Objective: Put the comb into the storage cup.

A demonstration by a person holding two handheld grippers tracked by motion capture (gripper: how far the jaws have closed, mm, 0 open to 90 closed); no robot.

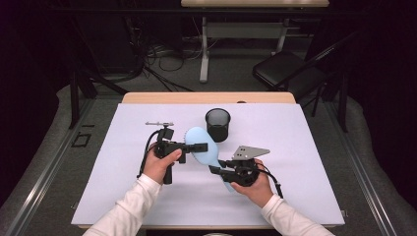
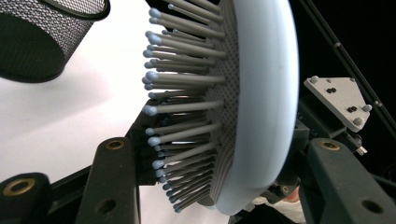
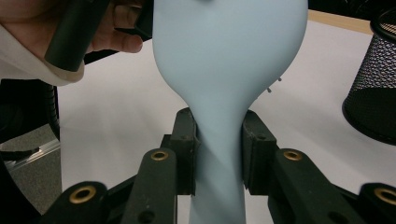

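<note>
A light-blue hairbrush [image 1: 205, 156] hangs over the white sheet between both grippers. My right gripper [image 1: 219, 171] is shut on its narrow handle [image 3: 219, 116], with a pad pressed against each side. My left gripper [image 1: 196, 146] comes in from the left and is shut across the brush head. In the left gripper view, one jaw stands against the grey bristle tips [image 2: 159, 135] and the other behind the smooth blue back [image 2: 266, 93]. A hand holds each gripper.
A black mesh cup [image 1: 218, 124] stands upright just behind the brush. A thin silvery tool [image 1: 158, 123] lies on the white sheet [image 1: 305, 177] behind my left gripper. Beyond the table are a black chair [image 1: 285, 69] and a desk frame.
</note>
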